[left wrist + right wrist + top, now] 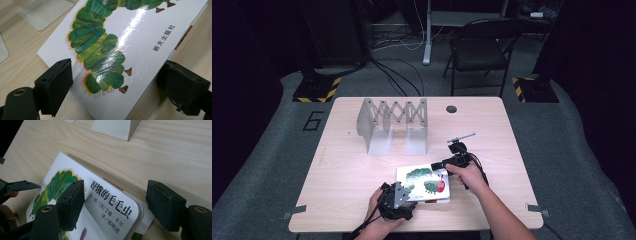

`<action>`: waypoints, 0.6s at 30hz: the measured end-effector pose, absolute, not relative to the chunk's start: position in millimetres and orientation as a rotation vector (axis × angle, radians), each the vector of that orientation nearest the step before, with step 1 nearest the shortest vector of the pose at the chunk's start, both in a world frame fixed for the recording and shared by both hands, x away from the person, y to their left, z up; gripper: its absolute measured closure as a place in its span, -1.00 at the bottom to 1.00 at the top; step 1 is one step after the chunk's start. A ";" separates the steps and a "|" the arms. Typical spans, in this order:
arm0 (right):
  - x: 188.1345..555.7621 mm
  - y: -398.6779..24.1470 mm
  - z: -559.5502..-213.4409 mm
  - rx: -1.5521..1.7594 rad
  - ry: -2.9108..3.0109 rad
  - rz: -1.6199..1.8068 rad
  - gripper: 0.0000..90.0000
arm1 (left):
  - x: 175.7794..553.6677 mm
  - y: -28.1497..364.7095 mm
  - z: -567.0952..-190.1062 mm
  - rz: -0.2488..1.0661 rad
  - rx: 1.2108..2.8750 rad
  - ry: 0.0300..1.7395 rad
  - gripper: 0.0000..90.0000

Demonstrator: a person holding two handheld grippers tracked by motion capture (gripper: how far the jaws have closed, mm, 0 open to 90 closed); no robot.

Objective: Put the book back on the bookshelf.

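Your left gripper (404, 197) sits at the near edge of the table (342, 165), low and tilted fwd over the book (424, 184), w/ your left hand (379, 212) wrapped round it from behind. Jaws are apart there: in the left gripper view one pad sits on the cover's left side and the other hangs off the right edge of the book (120, 50), and whether the pads actually press it I can't tell. Your right gripper (446, 165) comes in from the right, right hand (472, 175) on top, forearm running back toward the bottom right corner, jaws aimed left at the book's far right corner. Those jaws are spread too; the right gripper view has the book's corner (120, 210) between them w/ a clear gap on the right side, left pad on or just over the cover.

Book lies near the front middle of the table, a bit skewed, its right side lifted a little off the wood. Glossy white cover, big green caterpillar w/ a red head, black Chinese title by the corner. Farther back, well apart from it, stands a grey expanding rack (393, 122).
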State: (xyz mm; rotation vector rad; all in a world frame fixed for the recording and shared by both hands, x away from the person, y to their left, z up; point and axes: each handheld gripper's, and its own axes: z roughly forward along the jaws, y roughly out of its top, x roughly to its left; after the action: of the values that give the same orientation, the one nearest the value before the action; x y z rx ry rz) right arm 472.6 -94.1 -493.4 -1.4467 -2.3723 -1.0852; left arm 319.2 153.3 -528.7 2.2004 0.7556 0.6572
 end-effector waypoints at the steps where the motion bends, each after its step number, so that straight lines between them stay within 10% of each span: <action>1: 472.6 -93.7 -493.8 -1.445 -2.370 -1.087 -0.31 | 319.2 153.3 -528.6 0.658 2.202 0.756 -0.71; 18: 469.3 -89.3 -498.9 -1.390 -2.357 -1.071 -0.31 | 319.9 153.5 -528.6 0.643 2.201 0.757 -0.70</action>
State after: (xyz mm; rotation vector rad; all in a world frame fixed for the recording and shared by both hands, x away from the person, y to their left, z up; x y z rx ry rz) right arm 469.3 -89.3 -498.9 -1.3899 -2.3568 -1.0714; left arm 319.9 153.5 -528.6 2.2012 0.7575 0.6429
